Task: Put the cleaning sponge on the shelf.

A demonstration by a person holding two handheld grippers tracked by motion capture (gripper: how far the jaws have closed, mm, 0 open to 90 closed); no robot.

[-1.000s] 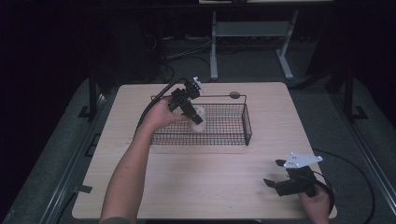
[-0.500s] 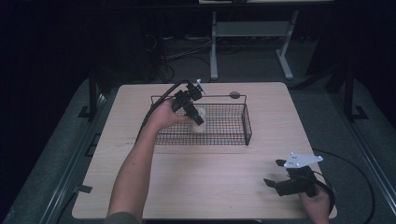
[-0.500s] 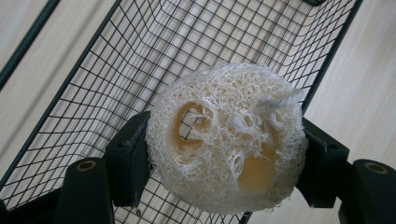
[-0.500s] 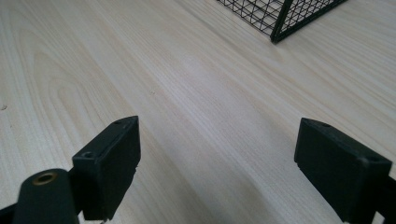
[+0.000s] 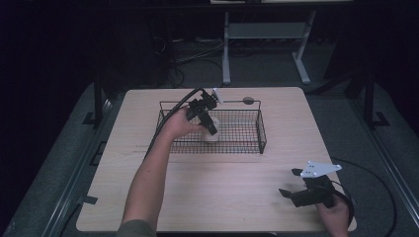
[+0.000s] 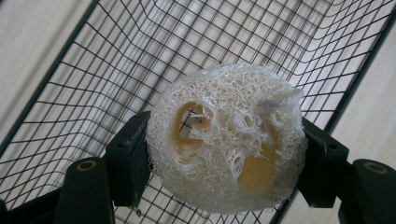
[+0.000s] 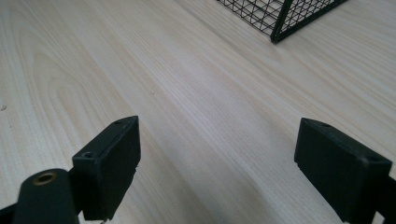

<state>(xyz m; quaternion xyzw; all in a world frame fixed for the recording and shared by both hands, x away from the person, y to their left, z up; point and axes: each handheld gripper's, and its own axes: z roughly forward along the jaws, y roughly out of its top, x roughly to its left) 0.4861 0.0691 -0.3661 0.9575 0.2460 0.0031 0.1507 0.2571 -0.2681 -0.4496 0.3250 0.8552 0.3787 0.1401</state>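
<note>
A white loofah sponge (image 6: 226, 140) with holes through it sits squeezed between the two black jaws of my left gripper (image 6: 224, 154). In the high view that left gripper (image 5: 211, 129) reaches down into the black wire basket (image 5: 247, 129) near its left end, the pale loofah sponge (image 5: 211, 134) at its tip. My right gripper (image 5: 294, 185) rests low over the table's near right corner, jaws wide apart with bare wood between them. In the right gripper view the right gripper (image 7: 217, 156) points toward a corner of the wire basket (image 7: 285, 16).
The light wooden table (image 5: 207, 192) has open wood between the basket and the front edge. A small dark round object (image 5: 248, 100) lies behind the basket. Cables trail from both grippers. A metal stand (image 5: 262, 34) is on the floor beyond the table.
My left gripper with the loofah has dipped slightly lower into the basket. The right gripper has stayed where it was.
</note>
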